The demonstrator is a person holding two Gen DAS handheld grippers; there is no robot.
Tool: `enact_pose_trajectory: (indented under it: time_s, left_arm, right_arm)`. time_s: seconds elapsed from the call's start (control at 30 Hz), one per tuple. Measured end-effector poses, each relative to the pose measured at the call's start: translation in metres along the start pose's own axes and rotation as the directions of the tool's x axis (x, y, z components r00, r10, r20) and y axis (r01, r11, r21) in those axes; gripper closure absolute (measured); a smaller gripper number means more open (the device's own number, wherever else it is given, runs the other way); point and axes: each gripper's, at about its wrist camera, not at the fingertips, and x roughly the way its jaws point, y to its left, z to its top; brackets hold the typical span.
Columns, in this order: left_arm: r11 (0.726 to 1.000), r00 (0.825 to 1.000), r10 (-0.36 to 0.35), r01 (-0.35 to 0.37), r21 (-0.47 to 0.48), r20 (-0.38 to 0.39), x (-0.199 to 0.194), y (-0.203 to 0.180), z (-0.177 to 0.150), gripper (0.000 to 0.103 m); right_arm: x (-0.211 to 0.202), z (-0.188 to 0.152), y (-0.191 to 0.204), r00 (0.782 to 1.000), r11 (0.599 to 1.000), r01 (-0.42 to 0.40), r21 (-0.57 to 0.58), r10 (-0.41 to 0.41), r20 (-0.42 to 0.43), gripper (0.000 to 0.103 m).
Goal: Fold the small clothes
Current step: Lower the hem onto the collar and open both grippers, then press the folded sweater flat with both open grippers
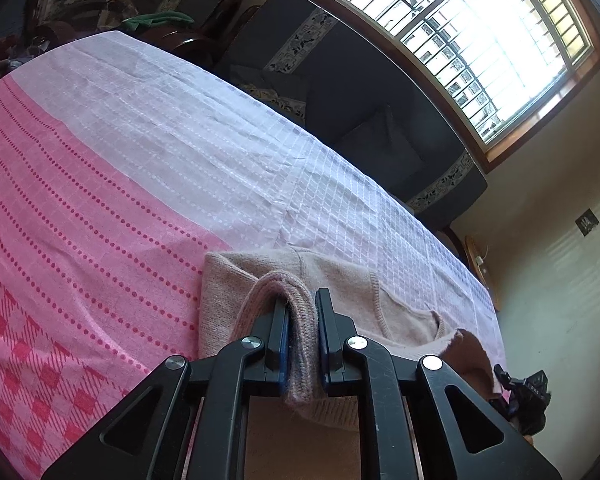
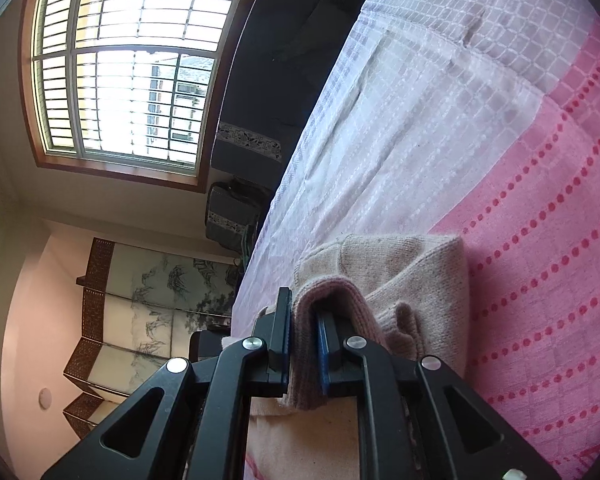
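Two claws each pinch a ribbed edge of the same pale pink knit sweater (image 1: pixel 300 272). The left claw (image 1: pixel 303 344) is clenched on a fold of the ribbing, which rises between its blue pads and drapes over the tips; the rest of the sweater lies just ahead of it and off to its right on the pink-and-white checked cloth (image 1: pixel 140 160) covering the worktop. The right claw (image 2: pixel 303 344) likewise grasps a ribbed fold, with the sweater's body bunched directly ahead and to its right. Beyond both claws stand a dark sofa (image 1: pixel 360 112) and a barred window (image 2: pixel 120 72).
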Motion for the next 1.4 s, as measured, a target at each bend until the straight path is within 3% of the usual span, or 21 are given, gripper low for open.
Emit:
enact_pose_trajectory:
  time_s: [0.17, 0.27, 0.4, 0.53, 0.67, 0.8, 0.9, 0.97, 1.03, 1.1, 1.13, 1.2, 1.3, 1.4]
  left_arm:
    - [1.0, 1.0, -0.01, 0.01, -0.02, -0.004, 0.002, -0.002, 0.005, 0.086]
    - [0.993, 0.998, -0.067, 0.066, -0.1, -0.007, 0.001, 0.005, 0.008, 0.082]
    - [0.987, 0.993, -0.03, 0.048, -0.155, 0.116, -0.017, 0.013, 0.016, 0.044]
    - [0.992, 0.983, 0.019, 0.004, -0.122, 0.182, -0.033, 0.01, 0.025, 0.043]
    - [0.999, 0.988, 0.046, -0.049, 0.016, 0.145, -0.039, -0.004, 0.017, 0.043]
    - [0.993, 0.997, 0.016, -0.025, 0.112, 0.082, -0.044, -0.012, -0.004, 0.043]
    - [0.991, 1.0, 0.0, 0.0, 0.132, -0.002, -0.039, -0.013, -0.017, 0.044]
    - [0.985, 0.998, 0.019, -0.009, 0.17, -0.058, -0.033, -0.02, -0.028, 0.044]
    - [0.973, 0.991, 0.068, -0.041, 0.225, -0.113, -0.023, -0.03, -0.039, 0.043]
    - [0.963, 0.985, 0.1, -0.061, 0.262, -0.138, -0.014, -0.039, -0.048, 0.044]
    - [0.961, 0.983, 0.104, -0.059, 0.271, -0.154, -0.009, -0.042, -0.051, 0.043]
    - [0.959, 0.978, 0.108, -0.055, 0.278, -0.18, 0.001, -0.047, -0.054, 0.043]
    - [0.957, 0.976, 0.145, -0.096, 0.273, -0.165, 0.015, -0.048, -0.051, 0.043]
    - [0.973, 0.978, 0.132, -0.098, 0.208, -0.16, 0.023, -0.04, -0.042, 0.043]
  right_arm:
    - [0.0, 0.005, -0.005, 0.999, 0.998, -0.031, 0.053, 0.03, 0.024, 0.086]
    - [-0.001, 0.007, -0.016, 0.997, 0.99, -0.068, 0.121, 0.063, 0.043, 0.08]
    - [-0.013, 0.009, -0.024, 0.992, 0.988, -0.067, 0.138, 0.051, 0.116, 0.07]
    - [-0.028, 0.014, -0.027, 0.983, 0.98, -0.123, 0.154, 0.099, 0.157, 0.062]
    - [-0.036, 0.005, -0.011, 0.99, 0.992, -0.107, 0.061, 0.1, 0.096, 0.061]
    - [-0.027, -0.025, 0.029, 0.996, 0.986, -0.073, -0.148, 0.065, -0.057, 0.061]
    - [0.003, -0.057, 0.07, 0.969, 0.943, -0.106, -0.315, 0.026, -0.246, 0.061]
    - [0.033, -0.08, 0.091, 0.938, 0.896, -0.034, -0.443, -0.125, -0.325, 0.061]
    - [0.065, -0.096, 0.102, 0.893, 0.835, 0.019, -0.55, -0.262, -0.366, 0.061]
    - [0.09, -0.099, 0.107, 0.871, 0.789, 0.079, -0.61, -0.352, -0.343, 0.061]
    - [0.098, -0.094, 0.11, 0.875, 0.778, 0.093, -0.622, -0.362, -0.322, 0.061]
    - [0.104, -0.075, 0.111, 0.907, 0.783, 0.154, -0.603, -0.354, -0.229, 0.061]
    - [0.092, -0.043, 0.094, 0.961, 0.905, 0.148, -0.4, -0.226, -0.157, 0.061]
    - [0.062, -0.038, 0.076, 0.982, 0.933, 0.145, -0.329, -0.178, -0.071, 0.061]
